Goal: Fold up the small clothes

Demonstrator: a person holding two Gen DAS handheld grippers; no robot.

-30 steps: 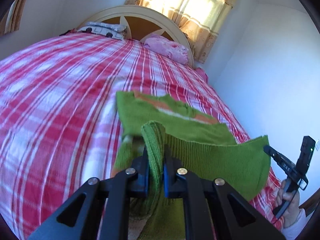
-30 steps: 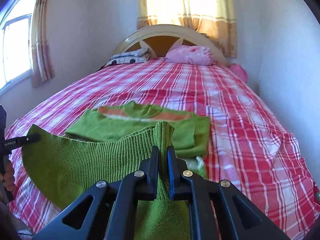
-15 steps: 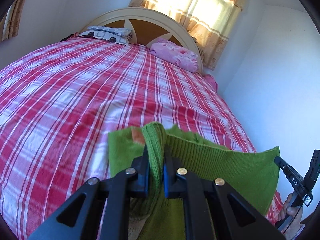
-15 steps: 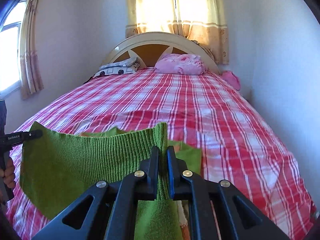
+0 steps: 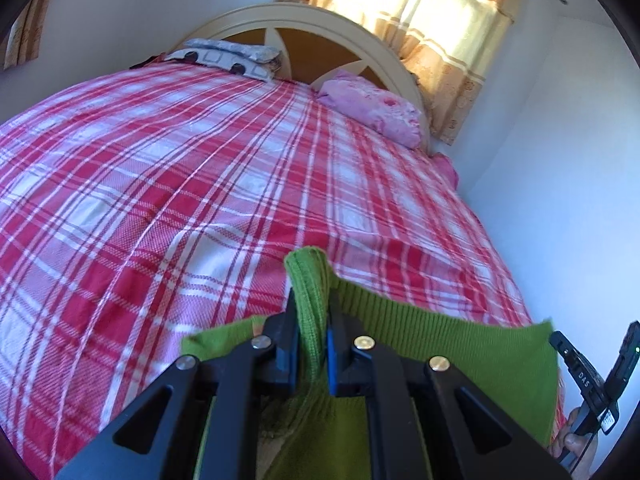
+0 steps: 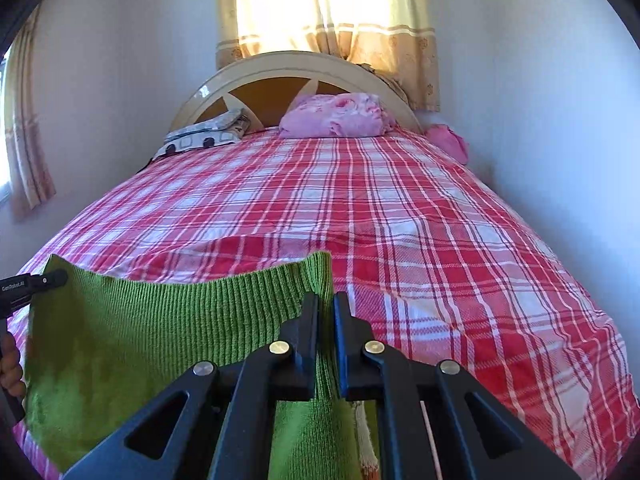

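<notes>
1. I see a bed (image 6: 400, 216) in red plaid, with an arched cream headboard (image 6: 296, 64).
2. I see white walls (image 6: 540, 80).
3. Sunlight glows through the tan curtains (image 6: 328, 12).

A red-and-white plaid bedspread (image 6: 400, 240) covers the bed, whose arched cream headboard (image 6: 296, 68) stands beneath sunlit yellow curtains (image 6: 328, 12). A pink pillow (image 6: 336, 116) and a grey patterned pillow (image 6: 208, 134) lie against the headboard.

The lower part of the green sweater (image 6: 152, 344) is cut off by the picture's bottom edge; it hides the near end of the bed (image 6: 440, 240).
</notes>
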